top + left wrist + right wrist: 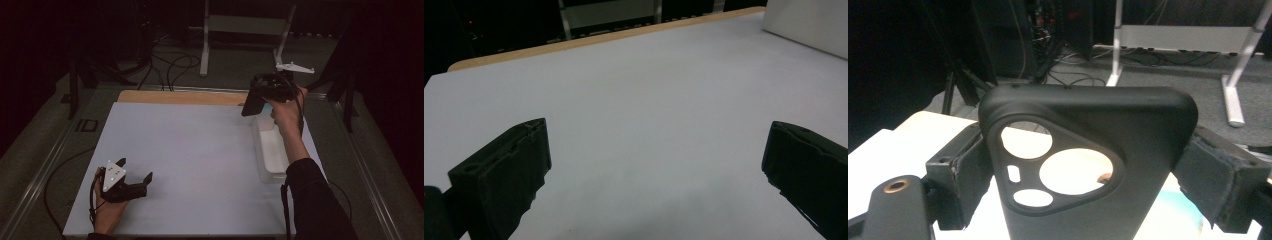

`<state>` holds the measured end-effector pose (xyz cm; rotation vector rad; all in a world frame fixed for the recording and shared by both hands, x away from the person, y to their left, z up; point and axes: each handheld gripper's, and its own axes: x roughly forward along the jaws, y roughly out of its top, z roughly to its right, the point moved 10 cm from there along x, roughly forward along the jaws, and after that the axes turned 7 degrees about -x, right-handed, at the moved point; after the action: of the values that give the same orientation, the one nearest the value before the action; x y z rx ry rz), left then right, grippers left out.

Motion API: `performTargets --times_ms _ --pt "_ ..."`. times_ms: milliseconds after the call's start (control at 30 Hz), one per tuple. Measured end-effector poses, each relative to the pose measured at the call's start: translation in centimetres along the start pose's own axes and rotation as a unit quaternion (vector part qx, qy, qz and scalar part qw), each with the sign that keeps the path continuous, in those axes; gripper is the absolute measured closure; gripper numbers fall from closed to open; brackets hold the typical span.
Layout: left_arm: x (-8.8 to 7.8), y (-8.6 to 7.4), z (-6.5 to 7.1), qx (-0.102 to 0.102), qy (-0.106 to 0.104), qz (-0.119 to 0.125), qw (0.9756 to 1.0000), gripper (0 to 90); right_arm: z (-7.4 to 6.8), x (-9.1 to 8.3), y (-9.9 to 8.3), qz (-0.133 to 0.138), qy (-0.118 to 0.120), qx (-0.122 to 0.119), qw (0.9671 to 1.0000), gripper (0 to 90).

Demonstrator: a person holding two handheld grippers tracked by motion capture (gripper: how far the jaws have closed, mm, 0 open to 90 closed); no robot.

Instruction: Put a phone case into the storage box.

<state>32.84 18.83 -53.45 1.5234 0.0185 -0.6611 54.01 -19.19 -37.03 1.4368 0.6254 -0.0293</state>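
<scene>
Up high, right gripper [252, 102] clamping black phone case [1088, 165], left gripper [656, 165] wide open, empty

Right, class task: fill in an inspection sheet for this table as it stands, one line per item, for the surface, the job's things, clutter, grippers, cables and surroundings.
Surface: white sheet on a wooden table, bare in the middle.
Job's things: black phone case, held up above the far end of the white tray at the sheet's right edge.
Clutter: nothing seen.
Grippers: left gripper low at the near left, jaws wide apart, nothing between them; right gripper shut on the case's sides.
Cables: one trails off the left gripper; more lie on the floor beyond the table.
Surroundings: dark room, white metal frame on the floor behind.
</scene>
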Motion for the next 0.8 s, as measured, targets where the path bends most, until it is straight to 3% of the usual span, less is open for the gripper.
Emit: performTargets --times_ms 800 --pt "-0.1 0.0 0.0 0.0 0.0 0.001 1.0 0.1 4.0 -0.4 -1.5 -0.019 -0.059 0.011 0.998 14.6"
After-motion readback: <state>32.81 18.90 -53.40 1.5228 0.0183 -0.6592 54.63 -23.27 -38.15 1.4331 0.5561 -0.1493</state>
